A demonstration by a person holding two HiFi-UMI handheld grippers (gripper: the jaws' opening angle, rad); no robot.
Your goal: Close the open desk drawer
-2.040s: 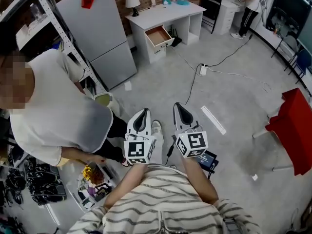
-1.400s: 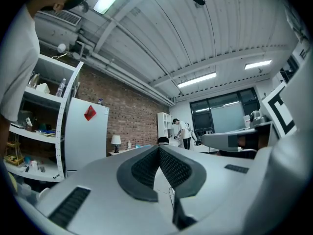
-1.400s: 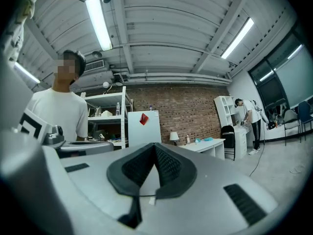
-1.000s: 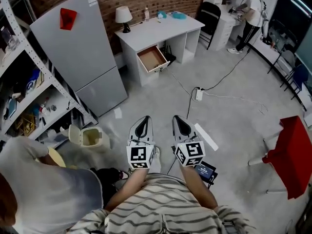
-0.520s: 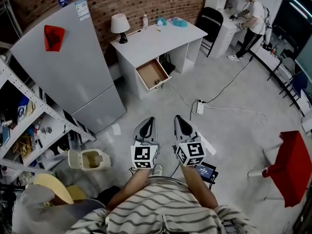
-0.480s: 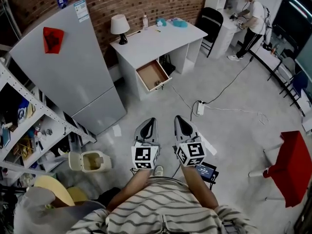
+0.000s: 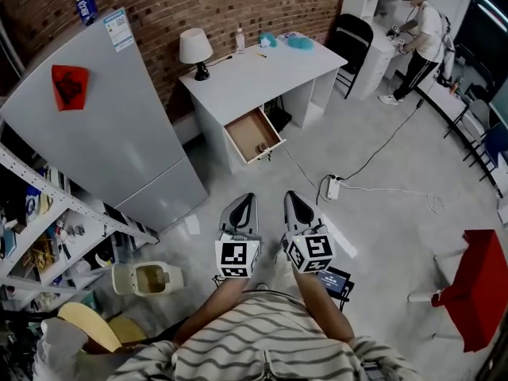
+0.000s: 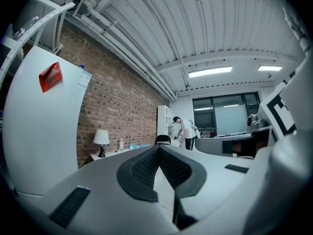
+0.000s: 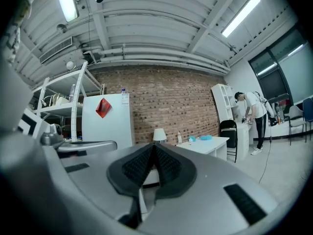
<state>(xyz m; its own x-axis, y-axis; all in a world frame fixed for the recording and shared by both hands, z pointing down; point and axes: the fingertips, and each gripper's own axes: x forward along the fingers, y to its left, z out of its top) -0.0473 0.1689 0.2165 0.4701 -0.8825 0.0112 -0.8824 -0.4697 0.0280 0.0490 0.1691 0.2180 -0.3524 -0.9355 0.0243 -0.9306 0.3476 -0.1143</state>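
Head view: a person in a striped top held the left gripper (image 7: 242, 205) and right gripper (image 7: 295, 205) side by side over the concrete floor, both well short of the white desk (image 7: 262, 68) at the far brick wall. The open drawer (image 7: 254, 135) hung out of the desk's left side toward the near floor, w/ a small item inside, too small to ID.

Left gripper view: jaws met at the tips, nothing between them; the lamp (image 8: 101, 139) on the desk showed far left.

Right gripper view: jaws likewise together and empty, desk far ahead.

The drawer looked light and stiff, prob. on runners. No grip seemed needed: a flat push w/ closed tips at mid front panel should do, since an off-centre shove might skew it.
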